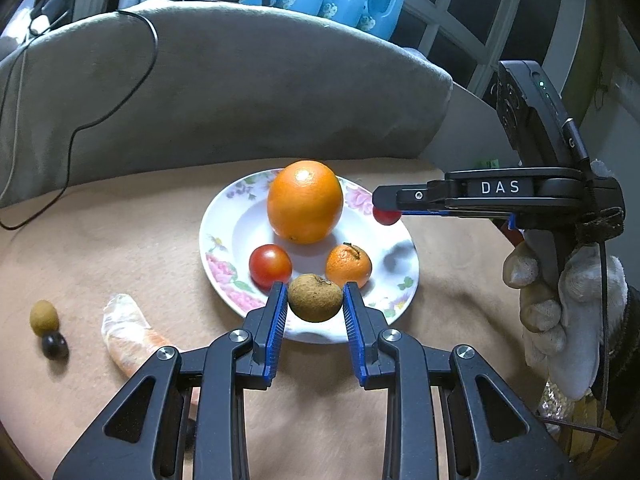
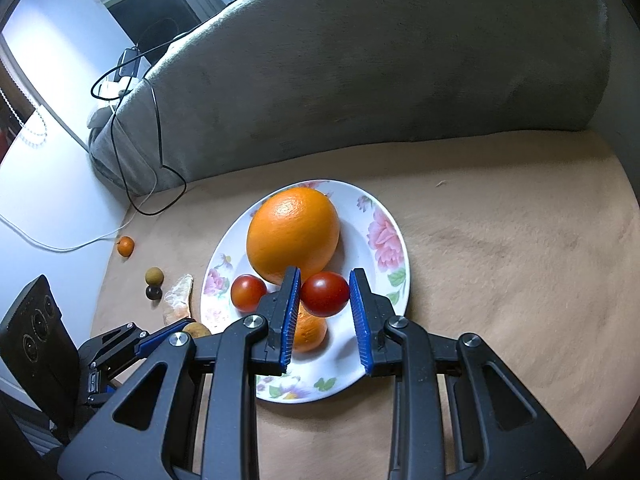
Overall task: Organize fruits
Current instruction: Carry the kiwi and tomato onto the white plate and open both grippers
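Observation:
A floral white plate [image 1: 236,236] [image 2: 384,216] on the beige cloth holds a big orange [image 1: 305,201] [image 2: 293,234], a red tomato [image 1: 270,266] [image 2: 248,292] and a small mandarin [image 1: 349,265] [image 2: 310,334]. My left gripper [image 1: 315,300] is shut on a brown-green round fruit [image 1: 315,298] above the plate's near rim. My right gripper [image 2: 325,294] is shut on a second red tomato [image 2: 325,294] over the plate; in the left wrist view this gripper [image 1: 386,210] comes in from the right with the tomato [image 1: 386,216] at its tip.
Left of the plate lie a peeled citrus piece [image 1: 128,332] [image 2: 178,300], a green-brown small fruit [image 1: 43,317] [image 2: 154,276], a dark small fruit [image 1: 54,345] [image 2: 153,292] and another mandarin [image 2: 125,245]. A grey cushion [image 1: 224,92] with a black cable [image 1: 116,108] backs the cloth. A gloved hand [image 1: 568,304] holds the right gripper.

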A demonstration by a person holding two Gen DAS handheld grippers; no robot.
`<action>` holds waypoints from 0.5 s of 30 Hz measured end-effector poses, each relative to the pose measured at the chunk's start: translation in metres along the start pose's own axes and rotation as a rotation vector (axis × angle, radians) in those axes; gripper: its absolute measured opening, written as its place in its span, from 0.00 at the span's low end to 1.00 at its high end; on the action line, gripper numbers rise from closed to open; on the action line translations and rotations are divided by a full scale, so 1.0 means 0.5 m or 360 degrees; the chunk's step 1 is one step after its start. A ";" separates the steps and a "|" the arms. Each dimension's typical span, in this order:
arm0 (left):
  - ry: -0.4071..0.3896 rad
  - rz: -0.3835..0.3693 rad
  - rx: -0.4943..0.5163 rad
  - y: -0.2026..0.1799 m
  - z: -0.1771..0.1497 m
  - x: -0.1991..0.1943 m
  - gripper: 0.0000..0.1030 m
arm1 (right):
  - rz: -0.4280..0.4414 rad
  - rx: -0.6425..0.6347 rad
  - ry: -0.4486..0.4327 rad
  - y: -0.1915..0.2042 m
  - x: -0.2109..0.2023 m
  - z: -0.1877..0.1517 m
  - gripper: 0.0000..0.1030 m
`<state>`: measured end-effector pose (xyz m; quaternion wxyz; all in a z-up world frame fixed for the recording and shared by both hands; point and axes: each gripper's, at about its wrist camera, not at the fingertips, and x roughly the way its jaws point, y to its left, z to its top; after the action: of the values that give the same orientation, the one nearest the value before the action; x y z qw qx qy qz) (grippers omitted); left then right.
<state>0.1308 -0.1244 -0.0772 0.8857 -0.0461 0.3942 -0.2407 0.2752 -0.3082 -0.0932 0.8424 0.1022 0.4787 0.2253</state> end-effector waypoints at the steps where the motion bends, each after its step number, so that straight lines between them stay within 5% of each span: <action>1: 0.0002 -0.0001 0.0003 -0.002 0.000 0.003 0.26 | 0.0001 -0.0001 -0.0002 0.000 0.000 0.001 0.26; 8: -0.0006 0.0007 0.0002 -0.009 0.003 0.013 0.27 | 0.0019 -0.0010 0.0001 -0.002 0.001 0.004 0.26; 11: -0.0016 0.0001 -0.0005 -0.008 0.004 0.012 0.43 | 0.0028 -0.0022 0.0009 0.000 0.002 0.004 0.26; 15: -0.0025 0.0008 0.0001 -0.009 0.005 0.008 0.44 | 0.0034 -0.0038 -0.0025 0.007 -0.004 0.004 0.67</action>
<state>0.1330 -0.1307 -0.0772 0.8894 -0.0467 0.3874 -0.2381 0.2750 -0.3062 -0.0892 0.8448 0.0991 0.4683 0.2392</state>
